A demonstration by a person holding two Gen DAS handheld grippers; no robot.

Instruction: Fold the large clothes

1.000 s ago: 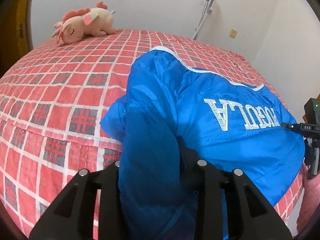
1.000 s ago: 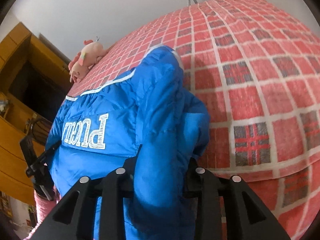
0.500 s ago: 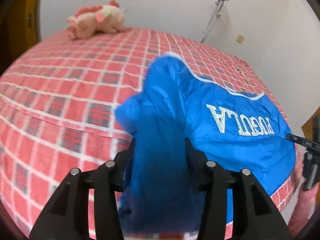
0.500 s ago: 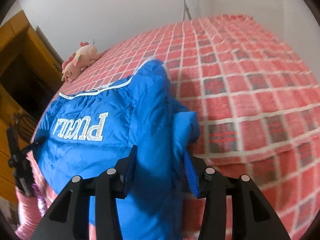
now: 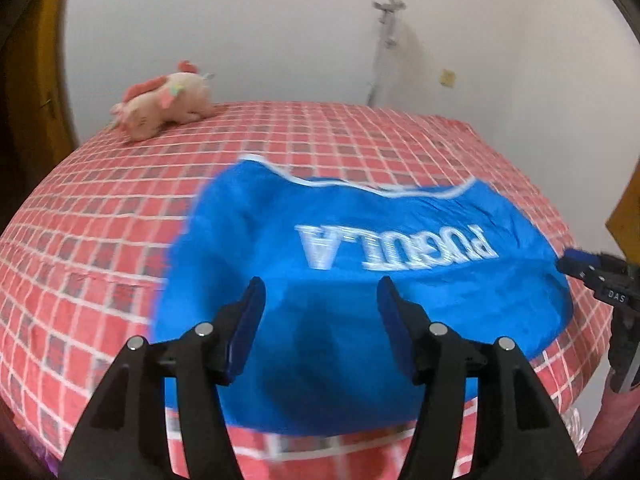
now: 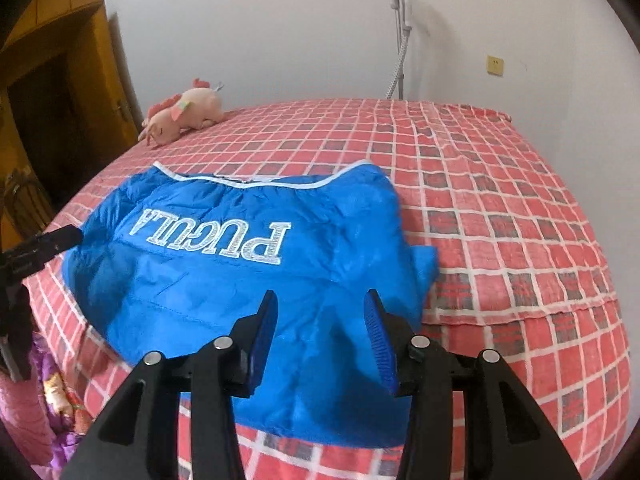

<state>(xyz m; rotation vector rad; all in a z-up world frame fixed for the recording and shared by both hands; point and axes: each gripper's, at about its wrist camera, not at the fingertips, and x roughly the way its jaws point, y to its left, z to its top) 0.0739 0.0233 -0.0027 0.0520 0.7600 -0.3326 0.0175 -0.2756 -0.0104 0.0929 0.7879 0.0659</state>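
Left wrist: left gripper (image 5: 320,312) has its jaws apart and opening, nothing pinched; the blue jacket (image 5: 360,248) shows in the gap but lies below on the bed (image 5: 100,216), clear of the pads. Jacket sits at the near edge of the red plaid cover, lettering upside down from here, white-trimmed hem on the far side. Left side looks tucked in, so the piece reads as a compact block, not spread out. Right gripper's tip pokes in at the right edge of frame, at the jacket's right end. Plush toy (image 5: 164,106) at the far left corner of the bed, well apart from the work. Frame is blurred. Right wrist: right gripper (image 6: 320,316) also has its jaws apart, empty, jacket (image 6: 240,264) visible between the fingers but lying flat beneath. The jacket's right side is folded over with a small flap sticking out toward the plaid. Left gripper's tip shows at the left edge of frame, beside the jacket's other end. Plush (image 6: 184,112) by the far wall. My read: a fold was just let go, both tools clear, so we are between folds. Next move probably needs a fresh two-handed pinch on the near edge or the two ends, then carrying it across toward the hem. Slick fabric may slide out or spring back.
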